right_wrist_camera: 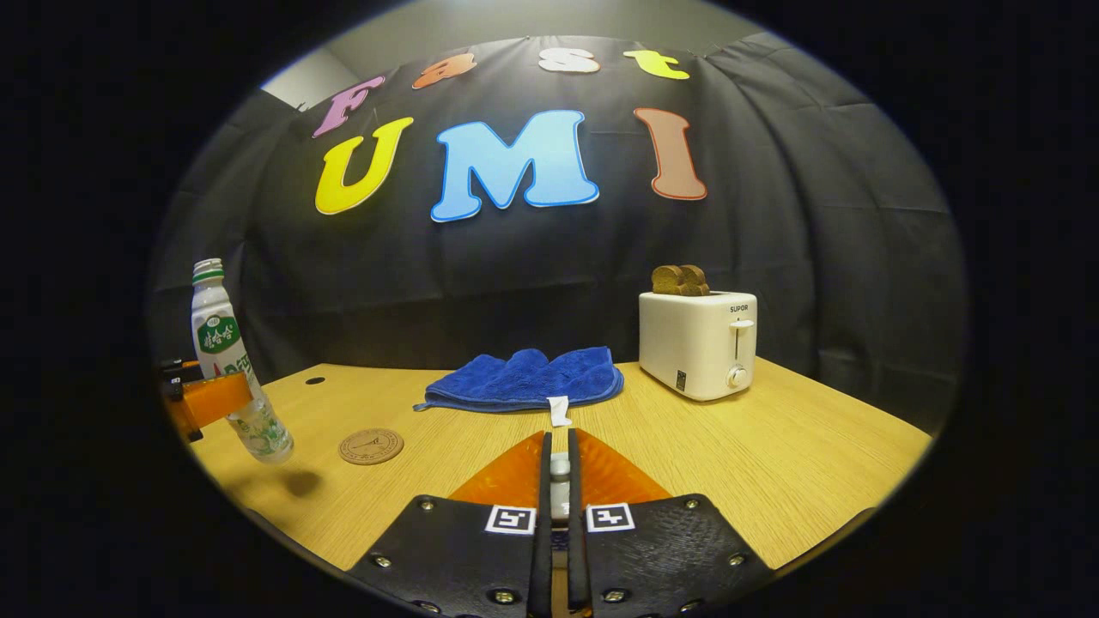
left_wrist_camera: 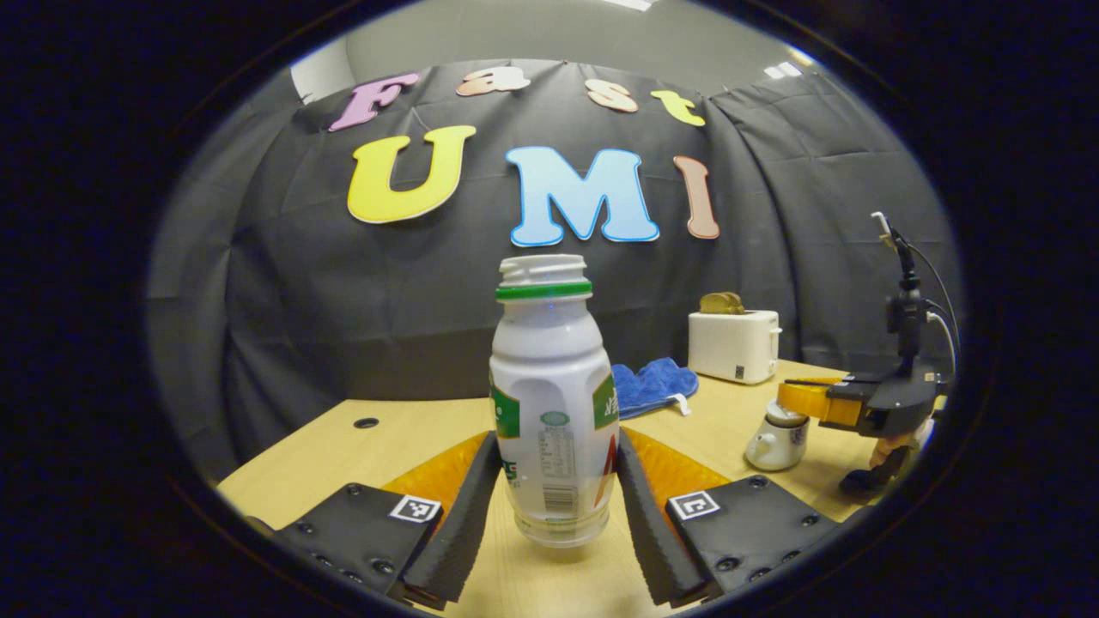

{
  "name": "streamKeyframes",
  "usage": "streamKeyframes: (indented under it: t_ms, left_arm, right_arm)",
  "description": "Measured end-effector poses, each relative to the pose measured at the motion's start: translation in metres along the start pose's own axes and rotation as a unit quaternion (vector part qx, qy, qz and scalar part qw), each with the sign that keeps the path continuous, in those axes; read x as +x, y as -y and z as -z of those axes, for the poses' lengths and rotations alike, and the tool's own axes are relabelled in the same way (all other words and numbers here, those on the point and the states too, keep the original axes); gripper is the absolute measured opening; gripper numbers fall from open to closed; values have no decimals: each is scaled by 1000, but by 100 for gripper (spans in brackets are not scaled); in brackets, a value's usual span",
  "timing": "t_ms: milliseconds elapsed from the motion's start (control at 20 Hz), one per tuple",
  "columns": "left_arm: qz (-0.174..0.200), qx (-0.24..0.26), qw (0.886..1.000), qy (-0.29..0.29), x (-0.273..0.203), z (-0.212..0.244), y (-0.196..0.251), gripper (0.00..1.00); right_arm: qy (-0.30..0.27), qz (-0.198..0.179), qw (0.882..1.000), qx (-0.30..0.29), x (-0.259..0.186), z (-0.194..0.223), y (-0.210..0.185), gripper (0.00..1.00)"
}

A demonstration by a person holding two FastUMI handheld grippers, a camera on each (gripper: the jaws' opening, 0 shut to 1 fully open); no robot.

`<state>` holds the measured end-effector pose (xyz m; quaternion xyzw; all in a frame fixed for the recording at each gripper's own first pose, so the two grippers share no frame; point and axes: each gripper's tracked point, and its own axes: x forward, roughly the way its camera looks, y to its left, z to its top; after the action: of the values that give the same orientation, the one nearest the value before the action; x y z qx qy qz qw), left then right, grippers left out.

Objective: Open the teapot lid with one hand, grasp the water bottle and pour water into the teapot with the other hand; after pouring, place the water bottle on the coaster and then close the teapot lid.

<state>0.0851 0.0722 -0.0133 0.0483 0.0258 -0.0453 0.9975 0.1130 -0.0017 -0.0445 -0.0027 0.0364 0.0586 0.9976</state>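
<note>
Your left gripper [left_wrist_camera: 556,515] clamps the uncapped water bottle [left_wrist_camera: 554,403], lifted off the table [left_wrist_camera: 403,429]. The left gripper view shows the teapot [left_wrist_camera: 777,439] beneath your right gripper [right_wrist_camera: 558,515], which pinches the lid knob [right_wrist_camera: 559,468]. The right gripper view shows one cork coaster [right_wrist_camera: 371,446] (bare), one blue towel [right_wrist_camera: 524,379], one toaster [right_wrist_camera: 697,343] holding toast [right_wrist_camera: 680,280].

The left gripper view looks level across the table [left_wrist_camera: 403,425] toward the wall, close on the bottle [left_wrist_camera: 554,403] at frame centre. The right gripper view faces likewise, lower. Both share the toaster [right_wrist_camera: 697,342] and cloth [right_wrist_camera: 524,378].
</note>
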Motion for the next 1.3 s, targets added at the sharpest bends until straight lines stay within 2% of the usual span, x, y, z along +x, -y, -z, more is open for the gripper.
streamKeyframes:
  t_ms: [100, 200, 350, 500, 550, 600, 650, 750, 850, 950, 1100, 1300]
  left_arm:
    - [-1, -3, 1000, 0, -1, 1, -1, 77]
    - [-4, -1, 1000, -2, -1, 1, -1, 86]
    - [-6, -2, 1000, 2, -3, -3, -1, 82]
    - [-7, -7, 1000, 3, -1, -4, -2, 82]
    - [-8, -9, 1000, 2, -2, -4, -3, 86]
    - [-9, -11, 1000, 1, -1, -4, -3, 85]
    - [-9, -13, 1000, 0, -1, -3, -4, 83]
    - [-11, -15, 1000, -2, 0, -2, -5, 81]
    - [-13, -14, 1000, -5, 3, -1, -6, 83]
    - [-14, -13, 1000, -8, 6, 0, -6, 85]
    - [-18, -16, 1000, -13, 17, 1, -7, 86]
    - [-10, -30, 999, -23, 40, 2, -6, 86]
  right_arm:
    - [-3, -4, 1000, -2, -1, 3, -4, 7]
    - [-9, -2, 1000, -8, -1, 7, -3, 7]
    - [-16, 1, 1000, -3, -2, 12, -1, 7]
    - [-17, 3, 1000, 1, -2, 12, -2, 7]
    - [-16, 4, 1000, 0, -3, 13, -2, 10]
    - [-14, 7, 1000, -1, -4, 13, -1, 11]
    - [-10, 6, 1000, -1, -5, 10, -1, 14]
    - [7, 8, 1000, -6, -10, 2, -1, 42]
    - [33, 16, 999, -16, -16, -11, 0, 60]
    - [61, 20, 998, -26, -22, -22, -2, 64]
    - [86, 26, 995, -43, -30, -32, -6, 64]
    - [87, 8, 995, -48, -33, -29, -18, 64]
